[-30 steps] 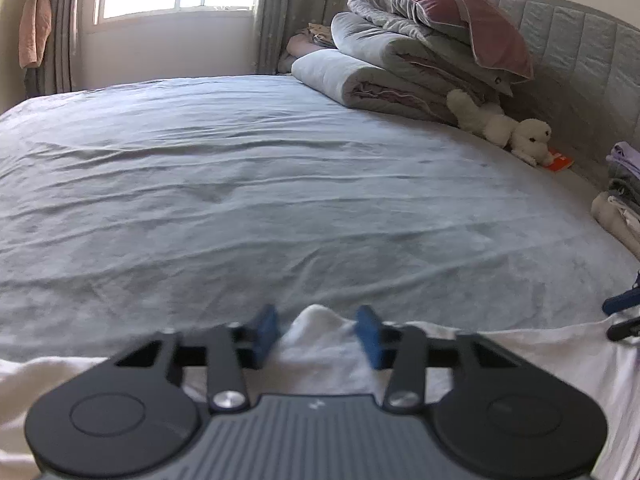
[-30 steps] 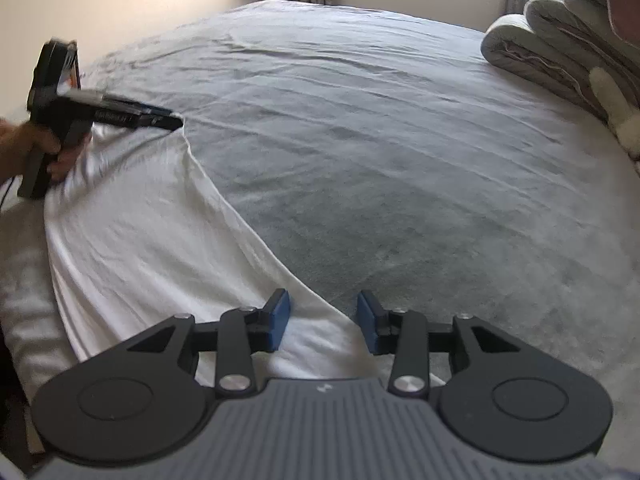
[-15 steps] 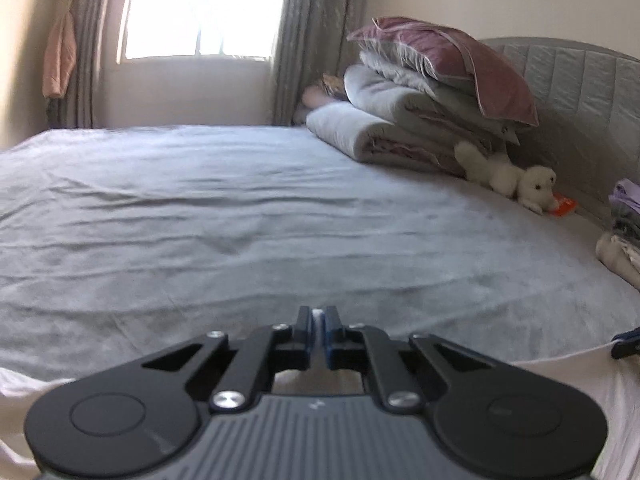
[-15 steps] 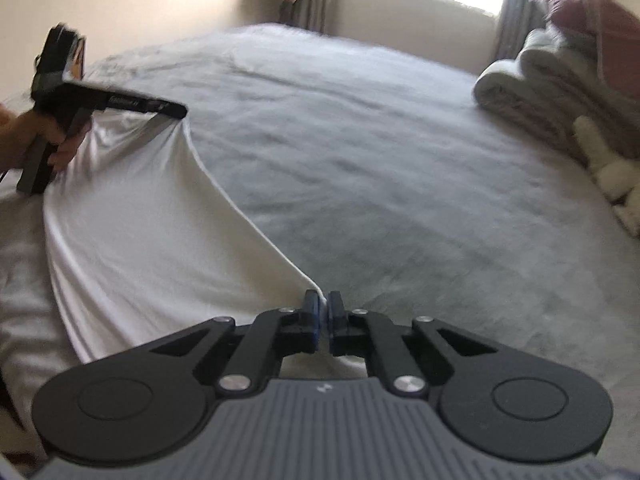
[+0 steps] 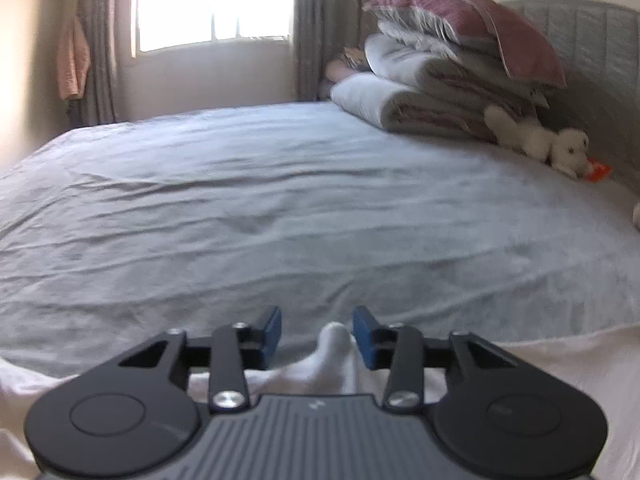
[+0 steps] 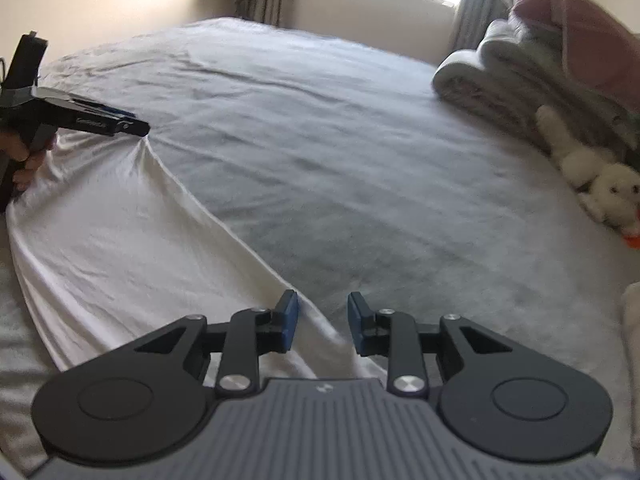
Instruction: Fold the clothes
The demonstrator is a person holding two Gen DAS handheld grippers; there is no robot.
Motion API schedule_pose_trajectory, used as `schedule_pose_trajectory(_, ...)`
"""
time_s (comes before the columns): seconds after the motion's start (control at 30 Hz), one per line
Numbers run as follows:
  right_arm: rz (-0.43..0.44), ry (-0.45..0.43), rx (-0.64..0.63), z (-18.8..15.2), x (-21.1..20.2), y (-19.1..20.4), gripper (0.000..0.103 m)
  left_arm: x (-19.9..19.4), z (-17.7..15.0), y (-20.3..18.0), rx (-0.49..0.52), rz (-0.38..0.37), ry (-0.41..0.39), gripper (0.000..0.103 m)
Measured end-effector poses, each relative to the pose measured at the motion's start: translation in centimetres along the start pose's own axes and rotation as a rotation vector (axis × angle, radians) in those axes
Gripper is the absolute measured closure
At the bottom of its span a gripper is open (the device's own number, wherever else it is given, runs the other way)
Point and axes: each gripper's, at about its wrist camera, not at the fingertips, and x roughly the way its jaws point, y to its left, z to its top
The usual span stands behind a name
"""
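A white garment (image 6: 120, 232) lies spread over the near corner of the grey bed (image 6: 340, 140). My right gripper (image 6: 323, 320) hovers at its near edge, jaws opening, with the hem running between the blue pads untouched. In the right wrist view my left gripper (image 6: 136, 128) sits at the garment's far corner, where the cloth puckers up towards its tip. A hand (image 6: 24, 152) holds it. In the left wrist view my left gripper (image 5: 316, 330) has opening jaws. A peak of the white garment (image 5: 334, 340) stands between them, leaning towards the right pad (image 5: 362, 336).
Folded quilts (image 5: 420, 96) topped by a pink pillow (image 5: 472, 28) are piled at the bed's far right, against a grey headboard (image 5: 600, 52). A white plush toy (image 6: 600, 188) lies beside them. A window (image 5: 212, 0) and curtains stand beyond the bed.
Both grippers closed on the white garment half a second ago and have since spread their jaws again. The cloth stays between them, and both views have tilted upward a little.
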Motion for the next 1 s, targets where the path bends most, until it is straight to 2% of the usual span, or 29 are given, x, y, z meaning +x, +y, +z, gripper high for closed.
schedule_pose_trajectory(0.2,0.004,-0.062,0.051,0.2,-1.1,1.8,0.067,-3.4,-0.3,2.4,-0.041,0.025,-0.024,0.060)
schedule_pose_trajectory(0.33,0.049,-0.085,0.082,0.4,-1.2,3.9,0.060,-5.6,-1.2,4.9,-0.044,0.065,-0.031,0.058)
schedule_pose_trajectory(0.63,0.094,-0.103,0.078,0.9,-0.2,8.8,0.059,-8.9,-3.8,11.8,-0.041,0.219,-0.024,0.058)
schedule_pose_trajectory(0.8,0.105,-0.084,0.058,2.1,0.6,12.6,0.059,-9.0,-5.3,15.0,-0.084,0.301,0.033,0.055)
schedule_pose_trajectory(0.9,0.113,-0.084,0.059,2.2,0.8,14.9,0.058,-9.7,-5.7,16.8,-0.182,0.268,0.037,0.054)
schedule_pose_trajectory(1.0,0.058,-0.093,0.067,2.1,0.8,16.3,0.058,-10.9,-5.2,16.8,-0.207,0.276,0.004,0.054)
